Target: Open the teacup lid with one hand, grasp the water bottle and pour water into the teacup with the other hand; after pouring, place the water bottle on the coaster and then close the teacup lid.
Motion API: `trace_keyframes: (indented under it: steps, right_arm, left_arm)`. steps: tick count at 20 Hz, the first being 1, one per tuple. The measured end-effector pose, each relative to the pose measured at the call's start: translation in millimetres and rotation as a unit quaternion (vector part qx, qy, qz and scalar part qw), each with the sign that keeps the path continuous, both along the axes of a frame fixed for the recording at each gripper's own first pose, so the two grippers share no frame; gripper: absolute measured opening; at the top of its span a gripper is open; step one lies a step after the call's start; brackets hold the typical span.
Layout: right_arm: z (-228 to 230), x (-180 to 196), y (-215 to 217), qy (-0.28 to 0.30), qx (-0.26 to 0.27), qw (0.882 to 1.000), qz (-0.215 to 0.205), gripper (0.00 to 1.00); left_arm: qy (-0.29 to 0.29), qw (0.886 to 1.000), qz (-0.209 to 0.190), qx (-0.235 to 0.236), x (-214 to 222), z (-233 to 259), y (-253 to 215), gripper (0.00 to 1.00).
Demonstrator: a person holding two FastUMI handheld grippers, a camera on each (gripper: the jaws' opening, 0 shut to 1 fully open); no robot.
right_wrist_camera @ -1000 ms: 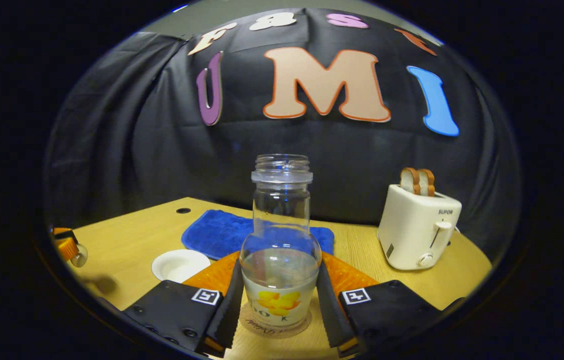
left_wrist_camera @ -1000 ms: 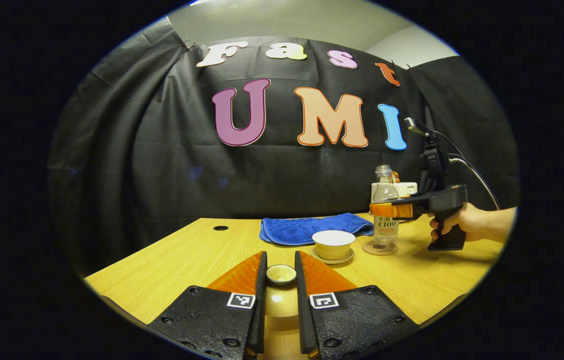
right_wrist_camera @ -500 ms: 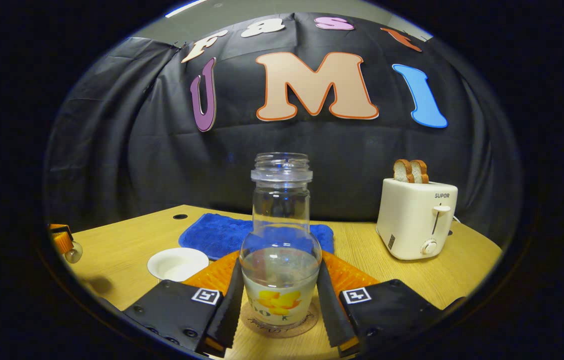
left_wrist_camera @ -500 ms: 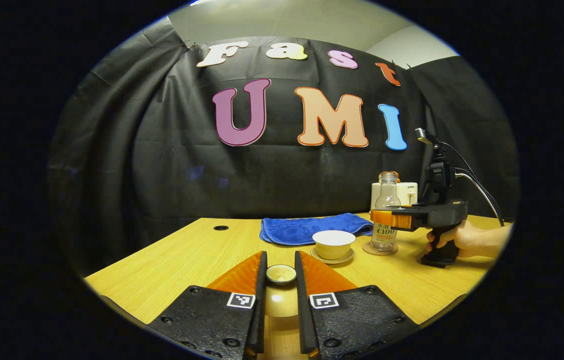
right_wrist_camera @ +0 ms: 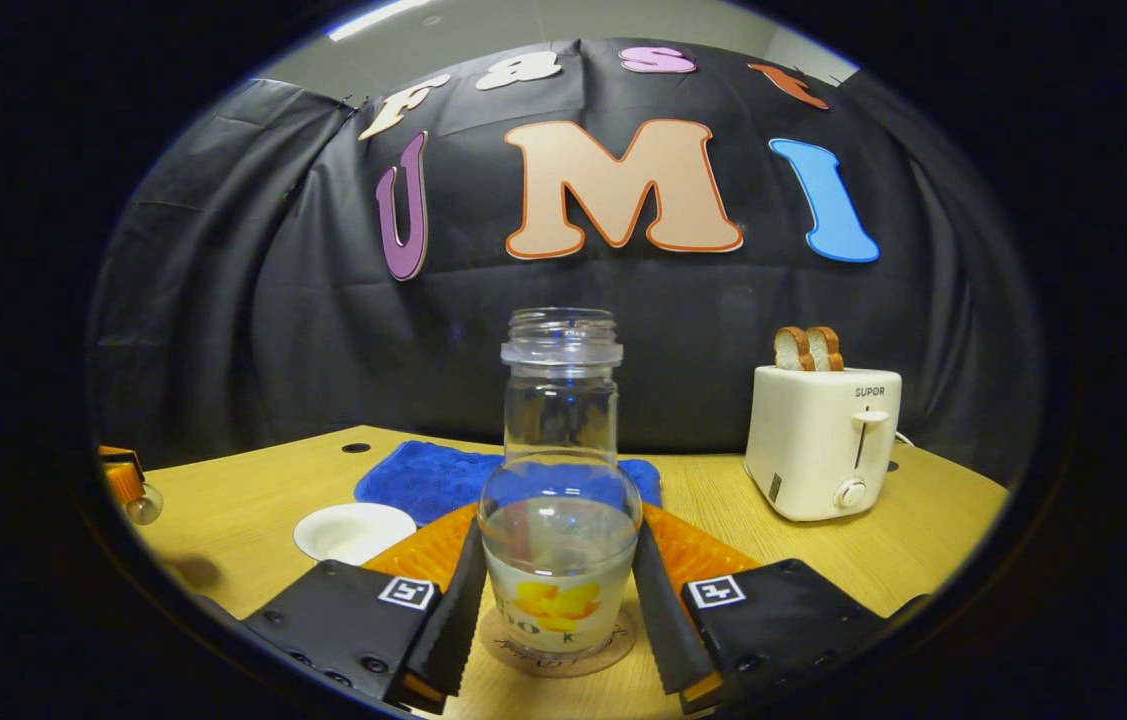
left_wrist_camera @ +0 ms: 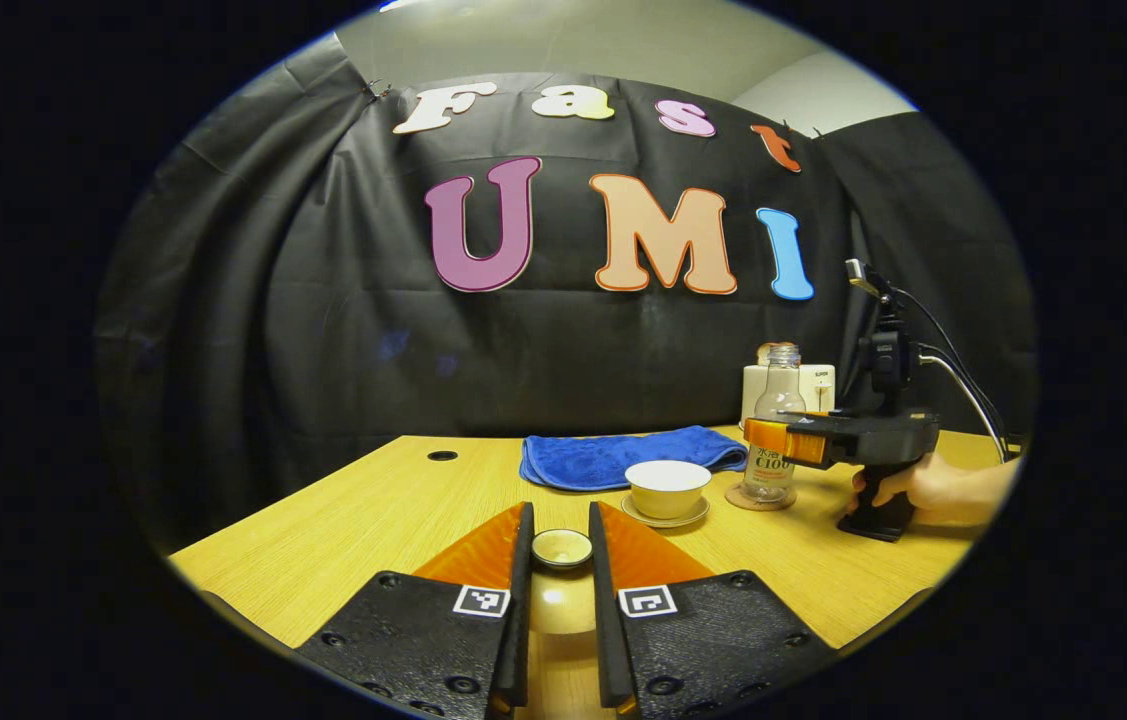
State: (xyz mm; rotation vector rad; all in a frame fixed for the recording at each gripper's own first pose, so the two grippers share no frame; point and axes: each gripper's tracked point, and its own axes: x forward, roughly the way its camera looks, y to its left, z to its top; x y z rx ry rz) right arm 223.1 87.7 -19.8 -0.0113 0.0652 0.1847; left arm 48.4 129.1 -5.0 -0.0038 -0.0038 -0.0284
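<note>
Right gripper view: the right gripper (right_wrist_camera: 555, 640) clamps the clear capless glass water bottle (right_wrist_camera: 559, 500), part full, upright on the round cork coaster (right_wrist_camera: 613, 655); the left gripper (left_wrist_camera: 559, 585) pinches the small round teacup lid (left_wrist_camera: 562, 547).

The water bottle (right_wrist_camera: 560, 520) carries a printed label low on its body, its dark lettering cut off at 6 o'clock. The toaster (right_wrist_camera: 823, 440) at 3 o'clock bears a short brand word near its top. Script runs along the coaster (right_wrist_camera: 563, 655), mostly hidden. Square coded markers sit on the left tongs (left_wrist_camera: 561, 512) and the right tongs (right_wrist_camera: 555, 530).
</note>
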Motion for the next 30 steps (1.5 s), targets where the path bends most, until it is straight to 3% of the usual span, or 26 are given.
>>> trace_keyframes:
  steps: [2, 5, 6, 7, 9, 10, 13, 20, 23, 30]
  right_arm:
    - [1, -2, -2, -0.003, 0.003, 1.000, -0.003, 0.77]
    - [11, -5, -9, -0.026, 0.004, 0.999, -0.024, 1.00]
    - [11, -6, -9, -0.027, 0.006, 0.999, -0.028, 0.96]
    - [10, -8, -9, -0.024, 0.005, 0.999, -0.029, 1.00]
    - [10, -14, -10, -0.024, 0.006, 0.999, -0.025, 0.96]
    - [10, -19, -10, -0.025, 0.006, 0.999, -0.020, 1.00]
    - [12, -38, -18, -0.026, 0.006, 0.999, -0.020, 1.00]
    - [14, -95, -64, -0.031, 0.007, 0.999, -0.039, 1.00]
    - [16, -122, -76, -0.033, 0.007, 0.999, -0.038, 0.95]
    - [19, -160, -94, -0.034, 0.007, 0.999, -0.036, 0.96]
  left_arm:
    - [0.000, 1.000, 0.000, 0.000, -1, 1, 0, 0.25]
    - [0.000, 1.000, 0.002, 0.001, 0, 0, 1, 0.25]
    - [0.001, 1.000, 0.003, 0.001, 0, 0, 0, 0.25]
    - [0.000, 1.000, 0.004, 0.000, 1, 0, 1, 0.25]
    - [0.000, 1.000, 0.003, 0.000, 4, 0, 0, 0.25]
    - [0.003, 1.000, 0.002, 0.000, 6, -1, -1, 0.26]
    - [0.002, 1.000, -0.009, -0.001, 16, -1, -9, 0.25]
    - [0.004, 0.998, -0.063, 0.002, 70, -1, -48, 0.25]
    - [0.007, 0.998, -0.063, 0.002, 97, -3, -58, 0.25]
    - [0.007, 0.996, -0.085, 0.004, 145, -2, -91, 0.25]
